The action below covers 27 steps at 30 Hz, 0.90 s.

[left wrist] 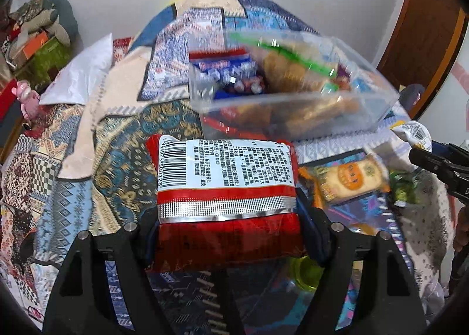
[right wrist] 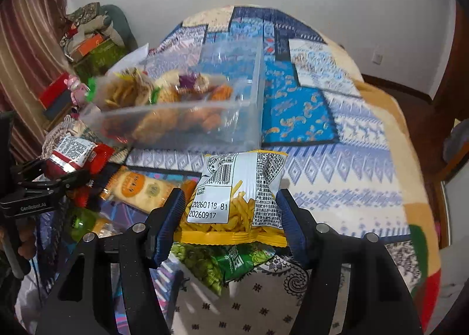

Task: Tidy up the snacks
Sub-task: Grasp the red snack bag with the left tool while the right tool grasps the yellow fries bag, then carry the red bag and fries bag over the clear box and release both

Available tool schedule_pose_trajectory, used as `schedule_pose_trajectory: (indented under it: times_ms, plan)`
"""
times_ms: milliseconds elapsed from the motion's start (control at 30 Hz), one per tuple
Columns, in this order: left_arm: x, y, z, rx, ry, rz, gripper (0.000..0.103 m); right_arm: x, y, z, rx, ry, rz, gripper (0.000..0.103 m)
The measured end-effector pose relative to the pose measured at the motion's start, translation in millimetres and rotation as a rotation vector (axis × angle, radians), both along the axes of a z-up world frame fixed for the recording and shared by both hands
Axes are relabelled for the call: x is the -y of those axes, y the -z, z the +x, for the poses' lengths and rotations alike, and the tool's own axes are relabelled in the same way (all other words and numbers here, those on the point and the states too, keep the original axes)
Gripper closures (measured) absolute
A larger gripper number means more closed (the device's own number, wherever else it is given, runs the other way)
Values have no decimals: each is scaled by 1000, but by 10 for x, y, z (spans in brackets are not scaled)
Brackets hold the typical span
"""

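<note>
Both claws are loaded: the left gripper has its jaws pressed against the sides of a red packet, and the right gripper pinches a yellow packet of fries the same way, each bag lifted off the patterned blanket with its barcode side facing up. Ahead of both sits the clear plastic bin, already partly filled with snacks, among them wrapped candies on its left and golden baked pieces and crisps toward the middle and right, so the sorting looks well under way but not finished. Loose items remain on the blanket: a packet of round crackers lying between the two grippers, a green pea packet directly under the right gripper's load, and some greenish wrappers near the left gripper that are too blurred to name. My reading is that the two held bags go into the bin next, then the crackers and peas. As for pose, each gripper is held low and roughly level, pointing forward toward the bin's near wall, the left one to the left of the right, with the bags hanging short of the rim and neither yet over the opening; the bin's edges are smeared with blur in both views
</note>
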<state>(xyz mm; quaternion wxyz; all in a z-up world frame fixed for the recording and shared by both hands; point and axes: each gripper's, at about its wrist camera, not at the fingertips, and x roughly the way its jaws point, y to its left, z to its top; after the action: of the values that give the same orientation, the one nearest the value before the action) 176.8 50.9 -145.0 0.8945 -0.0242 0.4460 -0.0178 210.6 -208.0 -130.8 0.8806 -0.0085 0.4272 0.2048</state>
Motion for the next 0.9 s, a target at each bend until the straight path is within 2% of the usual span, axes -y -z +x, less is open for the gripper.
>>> schedule_pose_trajectory:
  times_ms: [233,533,733,900]
  plan:
    - [8,-471,-35,89,11,-15,27,-47,-317,-19,70,-6,32,42]
    - [99,-942,202,182,41,-50,27,-141,-591,118,135,-12,67,42]
    - [183,-1007,469,186,58,-55,27,-265,-637,291,154,-22,69,42]
    - [231,-947,666,177,72,-53,27,-368,-580,467,149,-30,62,42]
